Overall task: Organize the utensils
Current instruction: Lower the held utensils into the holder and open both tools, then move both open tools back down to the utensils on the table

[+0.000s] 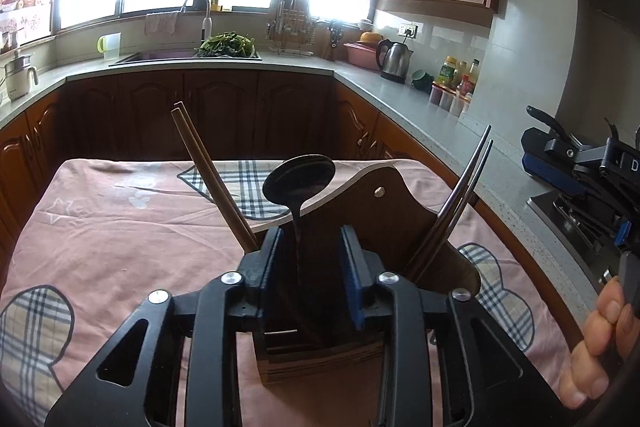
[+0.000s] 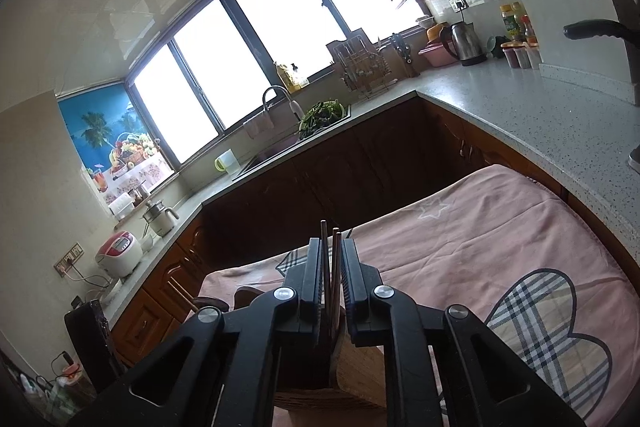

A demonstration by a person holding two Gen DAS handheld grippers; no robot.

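Two handheld grippers point slightly downward over a wooden utensil holder (image 1: 320,355) standing on a tabletop (image 1: 120,227) covered with pink cloth. The left gripper (image 1: 310,267) is partly open, its blue-padded jaws either side of one dark metal spoon (image 1: 298,183) that stands bowl-up in the holder; the pads do not press it. The right gripper (image 2: 331,275) is narrowly open around two wooden chopsticks (image 2: 337,267) standing upright, with gaps visible beside them. From the left view, one wooden pair (image 1: 208,171) leans left and one metal pair (image 1: 460,195) leans right. A person's hand (image 1: 600,339) shows at the right edge, cut off. The holder's compartments are mostly hidden behind the grippers.
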